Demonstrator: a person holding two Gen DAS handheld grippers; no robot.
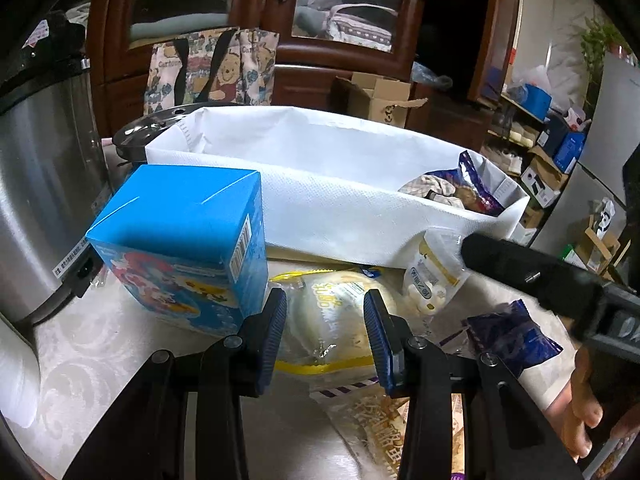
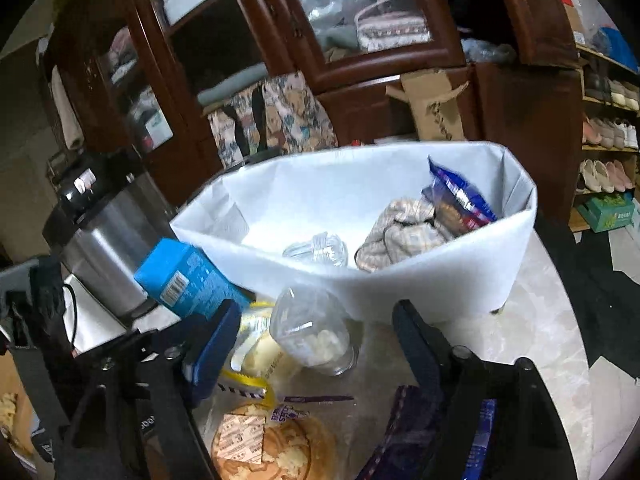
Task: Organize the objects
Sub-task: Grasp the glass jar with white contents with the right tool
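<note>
A white fabric bin (image 1: 340, 208) (image 2: 440, 280) stands on the table and holds a plaid cloth (image 2: 404, 232), a blue-purple snack bag (image 2: 456, 196) and a clear plastic item (image 2: 320, 248). In front of it lie a blue carton (image 1: 180, 240) (image 2: 192, 280), a yellow-trimmed bread pack (image 1: 332, 312) (image 2: 264, 356), a small clear bag of white pieces (image 1: 428, 280) (image 2: 316, 336) and a dark purple packet (image 1: 516, 336). My left gripper (image 1: 325, 298) is open, its tips astride the bread pack. My right gripper (image 2: 316, 308) is open around the clear bag, not touching it.
A steel cooker (image 1: 40, 200) stands at the left beside the blue carton. A round pastry pack (image 2: 264, 440) lies close under the right gripper. Behind the bin are a cartoon tote (image 1: 216, 68), a cardboard box (image 1: 380, 96) and a wooden cabinet (image 2: 360, 72). Shoe shelves (image 2: 608, 140) stand at the right.
</note>
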